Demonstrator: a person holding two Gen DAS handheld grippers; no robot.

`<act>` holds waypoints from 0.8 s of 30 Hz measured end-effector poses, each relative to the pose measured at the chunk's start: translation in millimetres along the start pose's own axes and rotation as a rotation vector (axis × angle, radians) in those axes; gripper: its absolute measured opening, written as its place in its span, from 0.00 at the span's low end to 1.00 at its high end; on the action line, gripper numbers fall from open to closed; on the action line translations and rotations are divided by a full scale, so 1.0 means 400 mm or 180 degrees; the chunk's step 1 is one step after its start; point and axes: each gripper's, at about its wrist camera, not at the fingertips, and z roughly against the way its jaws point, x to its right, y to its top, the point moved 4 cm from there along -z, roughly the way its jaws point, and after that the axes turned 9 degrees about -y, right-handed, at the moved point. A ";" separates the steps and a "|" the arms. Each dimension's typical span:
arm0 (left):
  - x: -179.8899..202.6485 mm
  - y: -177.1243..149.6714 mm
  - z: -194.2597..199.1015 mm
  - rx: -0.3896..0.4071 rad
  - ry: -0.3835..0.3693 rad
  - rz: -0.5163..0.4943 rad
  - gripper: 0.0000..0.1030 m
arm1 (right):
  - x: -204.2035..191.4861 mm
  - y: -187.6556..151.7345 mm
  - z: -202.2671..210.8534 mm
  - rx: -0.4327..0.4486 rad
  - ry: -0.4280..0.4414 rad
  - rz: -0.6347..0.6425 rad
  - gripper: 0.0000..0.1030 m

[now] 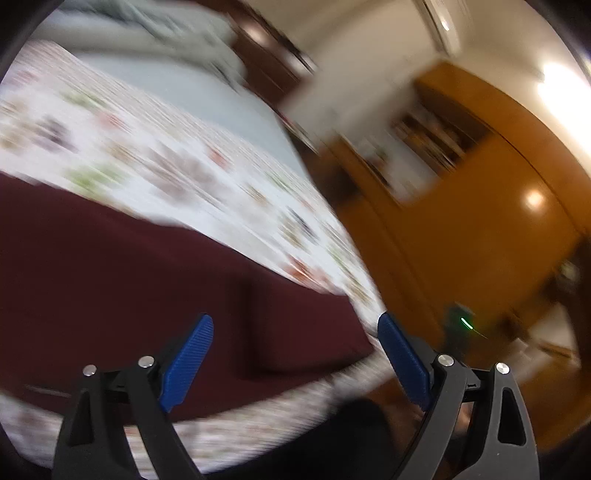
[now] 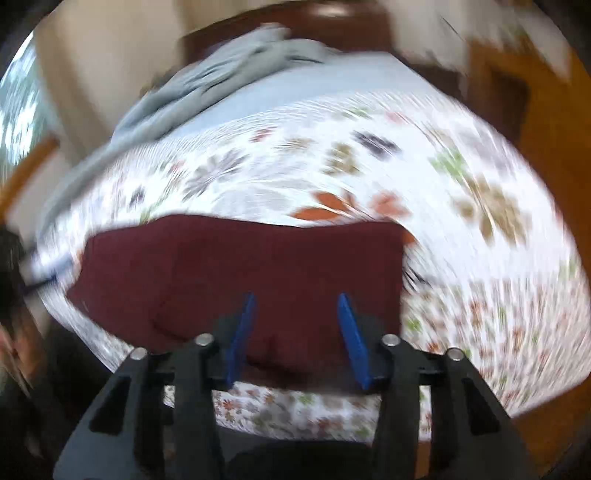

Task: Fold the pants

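Observation:
The maroon pants (image 2: 236, 273) lie folded into a rough rectangle on the floral bedspread (image 2: 461, 221). They also show in the left wrist view (image 1: 129, 288), filling the lower left. My left gripper (image 1: 295, 325) is open and empty, above the pants' right end near the bed's edge. My right gripper (image 2: 297, 306) is open and empty, above the near edge of the pants. Both views are blurred by motion.
A crumpled grey blanket (image 2: 221, 77) lies at the far end of the bed, on a pale blue sheet (image 1: 192, 88). An orange wooden cabinet (image 1: 480, 229) stands to the right of the bed. A dark headboard (image 2: 332, 22) is behind.

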 end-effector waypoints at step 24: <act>-0.111 -0.091 -0.251 -0.0434 -0.0109 0.0445 0.88 | 0.175 0.091 -0.239 -0.0715 0.0915 -0.0979 0.04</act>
